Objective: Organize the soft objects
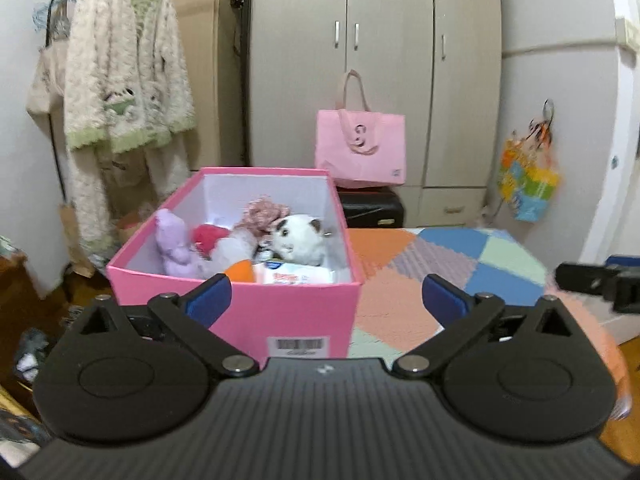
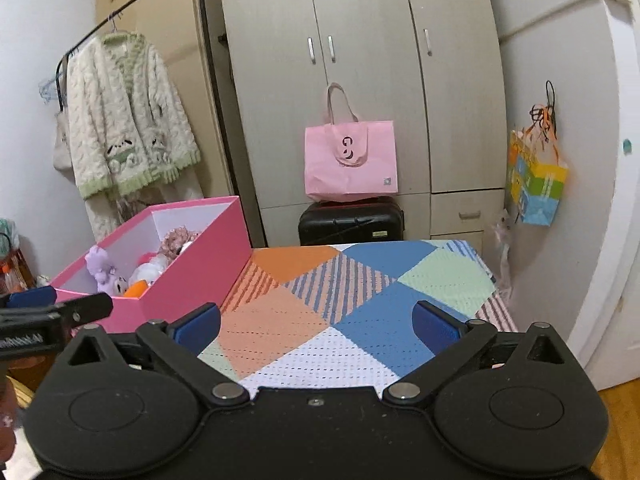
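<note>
one barcode label point(image 1: 300, 344) on pink box point(image 1: 280, 312), print unreadable

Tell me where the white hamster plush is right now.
The white hamster plush lies inside the pink box, against its right wall, beside the pink knitted toy, in the left wrist view.

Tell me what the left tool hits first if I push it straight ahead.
Probably the near wall of the pink box, which sits between the open left tool tips. Depth is unclear; if the tool rides above the rim, it would reach the white plush inside.
</note>
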`<state>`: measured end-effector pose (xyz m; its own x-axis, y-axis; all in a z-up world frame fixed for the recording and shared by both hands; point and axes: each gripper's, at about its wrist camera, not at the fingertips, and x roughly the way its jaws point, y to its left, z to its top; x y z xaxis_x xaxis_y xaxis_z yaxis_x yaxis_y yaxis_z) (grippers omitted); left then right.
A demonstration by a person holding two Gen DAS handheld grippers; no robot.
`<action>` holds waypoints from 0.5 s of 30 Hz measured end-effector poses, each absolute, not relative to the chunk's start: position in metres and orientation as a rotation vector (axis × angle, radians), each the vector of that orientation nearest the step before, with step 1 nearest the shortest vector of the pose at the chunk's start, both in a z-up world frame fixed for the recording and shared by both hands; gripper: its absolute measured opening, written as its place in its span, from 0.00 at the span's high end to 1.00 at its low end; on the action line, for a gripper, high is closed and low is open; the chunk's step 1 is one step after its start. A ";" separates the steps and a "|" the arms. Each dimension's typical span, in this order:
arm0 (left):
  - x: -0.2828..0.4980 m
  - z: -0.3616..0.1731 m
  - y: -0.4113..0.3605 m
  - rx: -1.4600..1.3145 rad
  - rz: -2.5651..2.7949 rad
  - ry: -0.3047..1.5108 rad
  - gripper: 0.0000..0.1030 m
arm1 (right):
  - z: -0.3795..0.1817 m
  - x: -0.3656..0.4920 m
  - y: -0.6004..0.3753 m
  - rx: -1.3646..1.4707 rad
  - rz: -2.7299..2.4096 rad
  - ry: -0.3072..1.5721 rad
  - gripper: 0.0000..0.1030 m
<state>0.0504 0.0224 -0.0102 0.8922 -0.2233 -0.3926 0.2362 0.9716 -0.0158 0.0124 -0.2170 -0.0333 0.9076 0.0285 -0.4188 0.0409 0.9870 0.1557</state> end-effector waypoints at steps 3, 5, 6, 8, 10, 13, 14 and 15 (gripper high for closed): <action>0.047 -0.012 0.020 0.061 -0.191 0.404 0.00 | -0.036 0.011 -0.218 0.172 -0.010 0.463 0.00; 0.047 -0.010 0.019 0.066 -0.175 0.422 0.00 | -0.035 0.008 -0.218 0.156 -0.003 0.480 0.00; 0.047 -0.009 0.019 0.062 -0.168 0.429 0.00 | -0.033 0.006 -0.218 0.162 0.009 0.472 0.00; 0.047 -0.007 0.020 0.046 -0.161 0.436 0.00 | -0.028 0.000 -0.219 0.176 0.023 0.450 0.00; 0.046 -0.004 0.020 0.037 -0.158 0.441 0.00 | -0.024 -0.004 -0.215 0.145 0.006 0.440 0.00; 0.043 0.000 0.020 0.039 -0.152 0.434 0.00 | -0.017 -0.008 -0.208 0.096 -0.027 0.429 0.00; 0.042 0.002 0.019 0.047 -0.153 0.434 0.00 | -0.015 -0.009 -0.207 0.095 -0.029 0.424 0.00; 0.042 0.003 0.019 0.052 -0.155 0.435 0.00 | -0.013 -0.011 -0.208 0.112 -0.025 0.416 0.00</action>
<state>0.0419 0.0189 0.0035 0.8954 -0.1383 -0.4233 0.1605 0.9869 0.0172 -0.0110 -0.2082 -0.0134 0.9145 -0.0010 -0.4045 0.0468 0.9935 0.1033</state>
